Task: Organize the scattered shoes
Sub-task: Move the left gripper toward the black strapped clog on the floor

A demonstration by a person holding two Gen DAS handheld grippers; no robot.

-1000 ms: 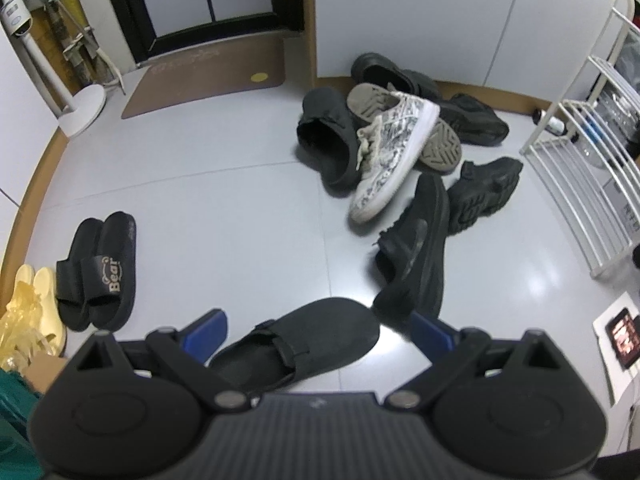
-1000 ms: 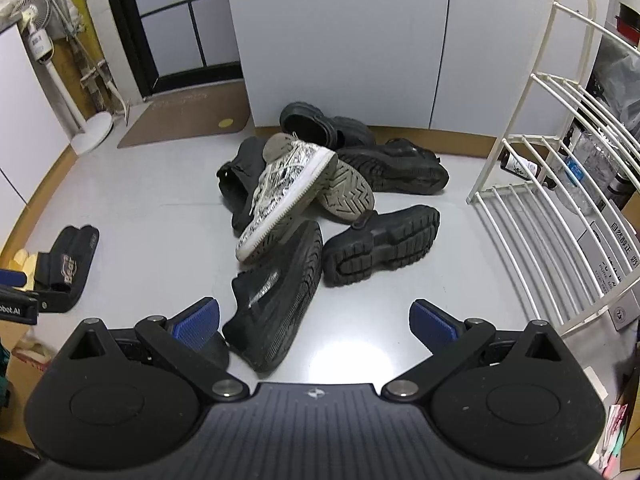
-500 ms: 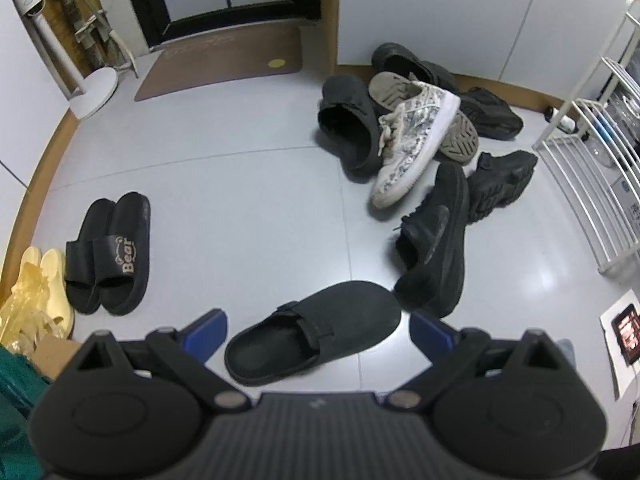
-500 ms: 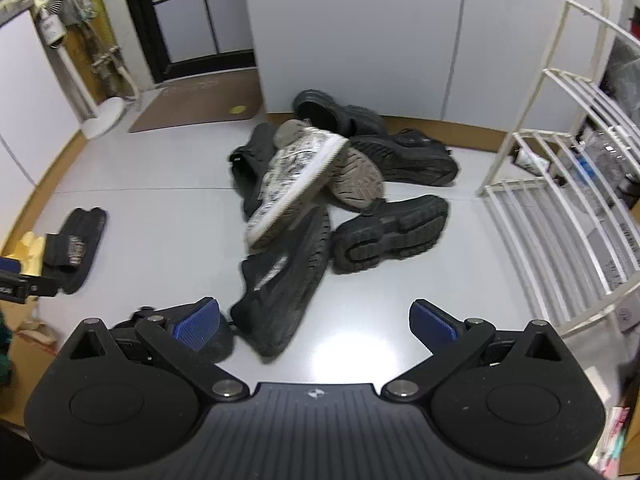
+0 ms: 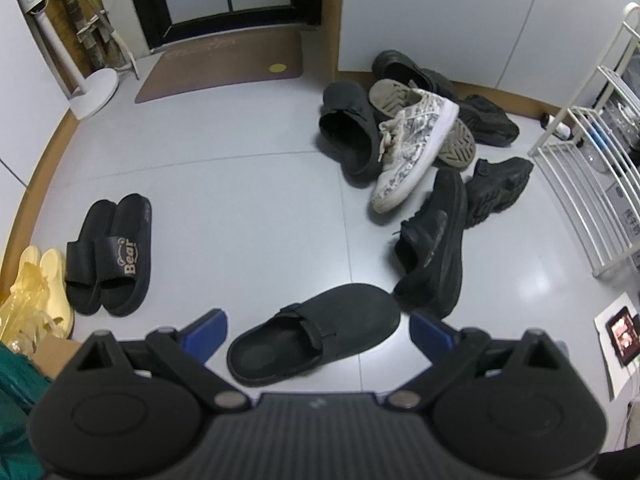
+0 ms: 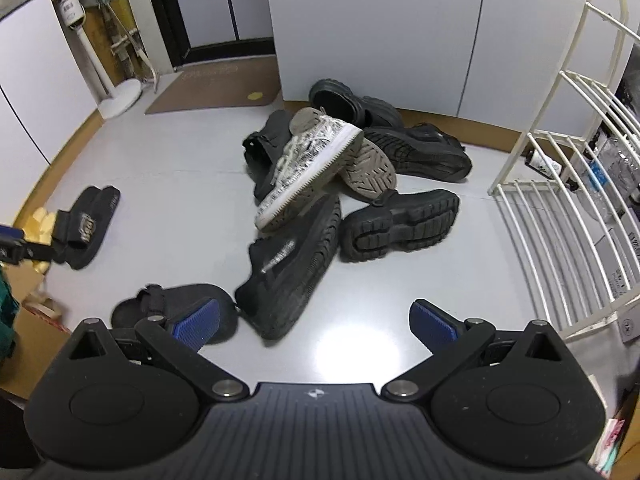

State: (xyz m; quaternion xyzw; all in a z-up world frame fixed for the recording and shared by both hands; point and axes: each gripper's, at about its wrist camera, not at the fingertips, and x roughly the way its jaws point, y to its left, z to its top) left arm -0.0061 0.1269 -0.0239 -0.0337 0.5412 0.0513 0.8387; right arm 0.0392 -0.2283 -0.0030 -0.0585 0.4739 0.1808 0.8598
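While left tool (image 5: 318,330) gapes wide | black clog (image 5: 314,338) lies between fingertips, untouched

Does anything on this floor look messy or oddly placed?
Yes. By the wall, shoes lie heaped: a patterned white sneaker tilts across black ones, and its mate lies sole-up. A black clog sits alone, far from its match in the pile.

A black suede clog (image 5: 316,332) lies alone on its sole; beyond it, a black mesh sneaker (image 5: 434,246), a white patterned sneaker (image 5: 412,144) and dark shoes form a pile; paired black slides (image 5: 110,254) sit apart.
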